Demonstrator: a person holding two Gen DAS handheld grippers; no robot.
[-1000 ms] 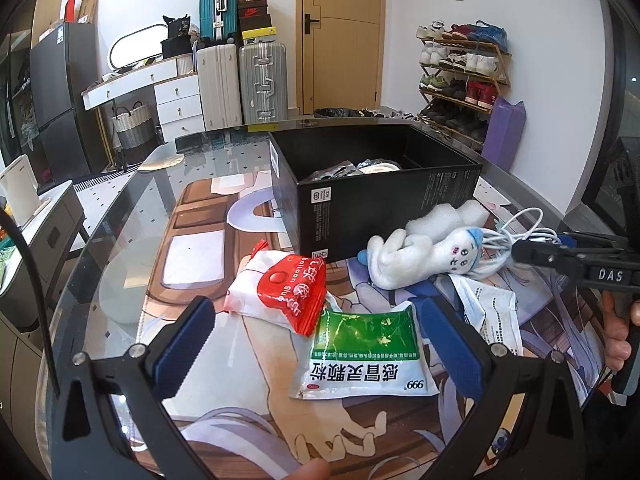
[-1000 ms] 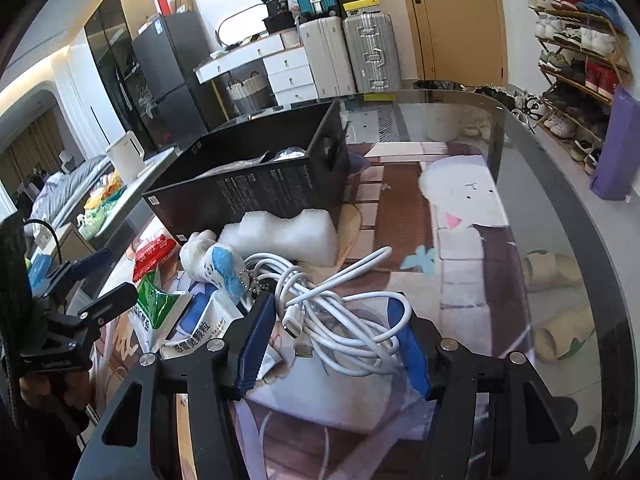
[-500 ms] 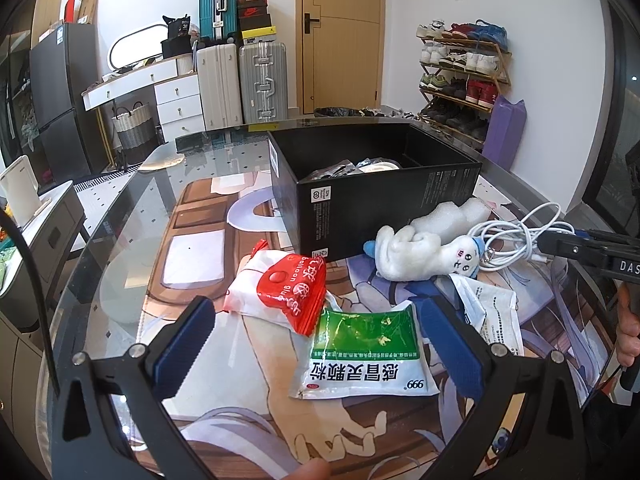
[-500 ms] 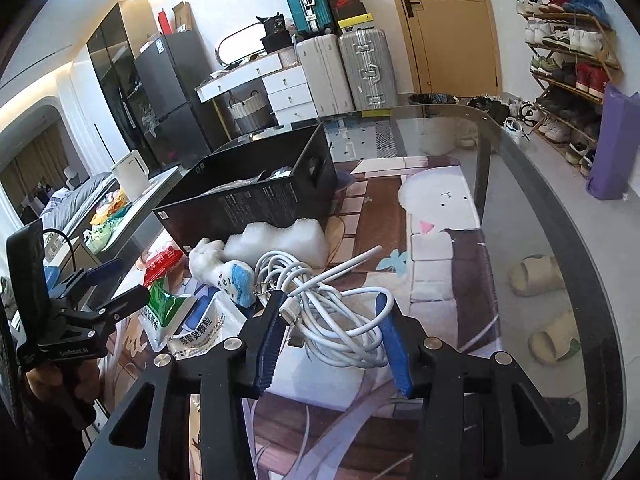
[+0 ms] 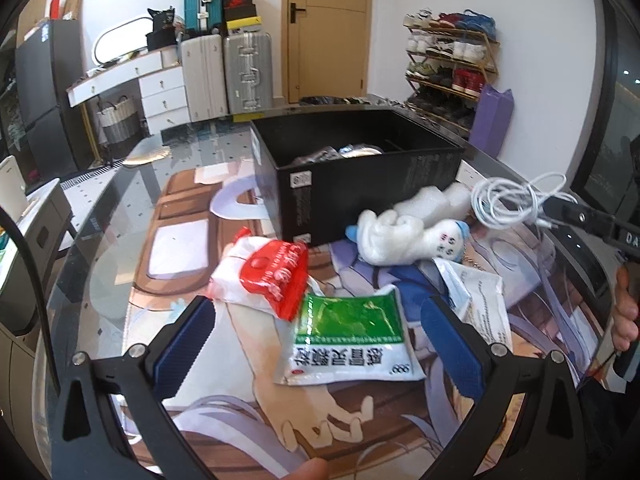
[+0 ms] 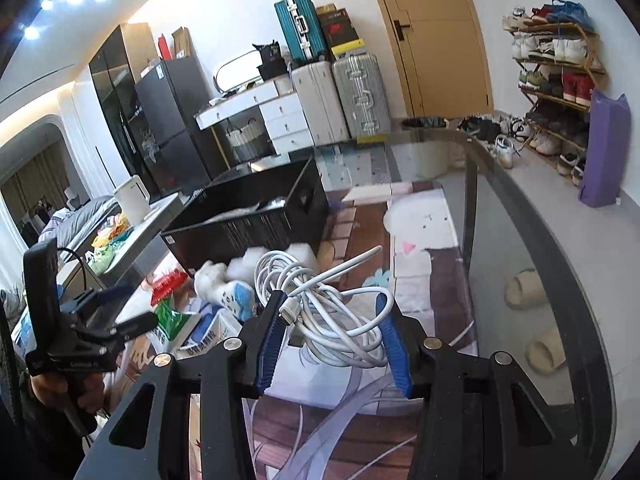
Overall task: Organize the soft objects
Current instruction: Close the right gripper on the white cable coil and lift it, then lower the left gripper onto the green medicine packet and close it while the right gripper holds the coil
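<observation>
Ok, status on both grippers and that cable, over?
Right gripper shut on white cable bundle, lifted off table. Left gripper open above green sachet. Plush toy lies before black box.

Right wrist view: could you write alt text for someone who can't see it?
The right gripper, jaws closed on a bundle of white cable, holds it above a glass table. Behind sit a white plush toy and an open black box.
</observation>
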